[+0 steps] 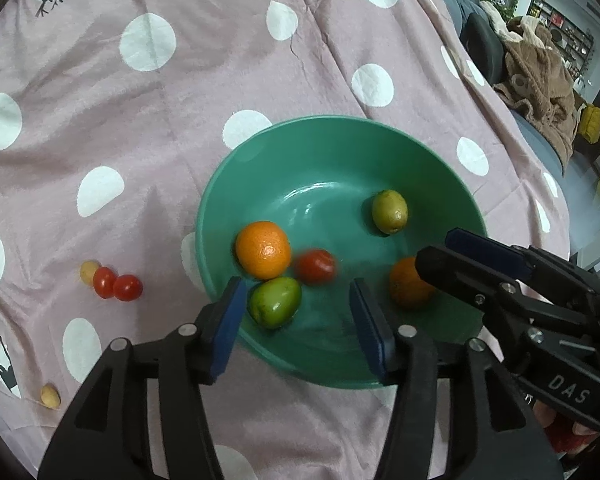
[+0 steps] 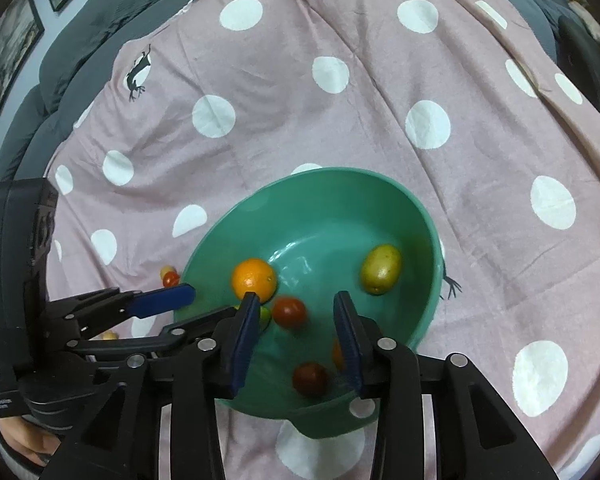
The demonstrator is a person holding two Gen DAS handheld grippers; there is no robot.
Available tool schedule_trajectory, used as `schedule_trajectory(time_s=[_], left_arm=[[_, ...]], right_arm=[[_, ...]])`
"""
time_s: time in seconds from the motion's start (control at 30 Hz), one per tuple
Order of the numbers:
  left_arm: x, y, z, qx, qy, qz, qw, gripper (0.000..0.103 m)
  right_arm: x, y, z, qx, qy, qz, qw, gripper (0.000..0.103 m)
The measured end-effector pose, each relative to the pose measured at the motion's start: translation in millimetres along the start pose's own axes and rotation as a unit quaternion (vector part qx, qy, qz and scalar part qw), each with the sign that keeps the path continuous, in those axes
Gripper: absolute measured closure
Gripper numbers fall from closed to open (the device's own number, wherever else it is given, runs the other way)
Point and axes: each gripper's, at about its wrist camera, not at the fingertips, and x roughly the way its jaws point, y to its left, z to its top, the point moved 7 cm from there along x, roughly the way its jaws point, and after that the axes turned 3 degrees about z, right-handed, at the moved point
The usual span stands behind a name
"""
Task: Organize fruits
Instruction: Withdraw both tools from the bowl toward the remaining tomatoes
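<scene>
A green bowl (image 1: 228, 184) is seen on a pink dotted cloth (image 1: 180, 80). Inside it lie an orange (image 1: 263, 249), a blurred red tomato (image 1: 315, 266), a second orange (image 1: 408, 284) and two oval green fruits: one (image 1: 389, 211) with its long axis toward the far rim, another (image 1: 275, 301) at the near rim. The left gripper (image 1: 298, 312) and right gripper (image 2: 296, 332) are held over the bowl, jaws apart, nothing clamped. Two cherry tomatoes (image 1: 118, 285) rest on the cloth left of the bowl.

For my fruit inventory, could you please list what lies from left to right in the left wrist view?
Yellow fruit → two cherry tomatoes → large orange → red tomato → olive-green fruit → right gripper.
</scene>
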Motion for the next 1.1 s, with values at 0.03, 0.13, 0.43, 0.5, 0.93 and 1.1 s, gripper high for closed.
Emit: schedule_trajectory(time_s=[0.03,0.13,0.43,0.5,0.93,1.1], left_arm=[[-2,1,0,-0.001,-0.002,-0.001,1.0,0.046],[-12,3,-3,-0.006,-0.011,0.0,0.9999,0.04],[-49,30,-30,-0.042,-0.033,0.012,0.9985,0.026],[-57,37,-42,-0.049,-0.037,0.021,0.9979,0.022],[-85,120,-145,-0.175,-0.031,0.038,0.9834,0.021],[-112,152,-167,-0.232,-0.068,0.052,0.969,0.016]], right_arm=[[-1,0,0,0.002,0.0,0.0,1.0,0.064],[-5,4,-1,0.005,-0.003,0.006,1.0,0.063],[-19,39,-17,-0.022,-0.001,0.044,0.999,0.063],[-20,48,-22,-0.029,0.002,0.049,0.998,0.063],[-9,116,-68,-0.091,0.061,0.087,0.99,0.062],[-2,136,-80,-0.107,0.08,0.095,0.986,0.063]])
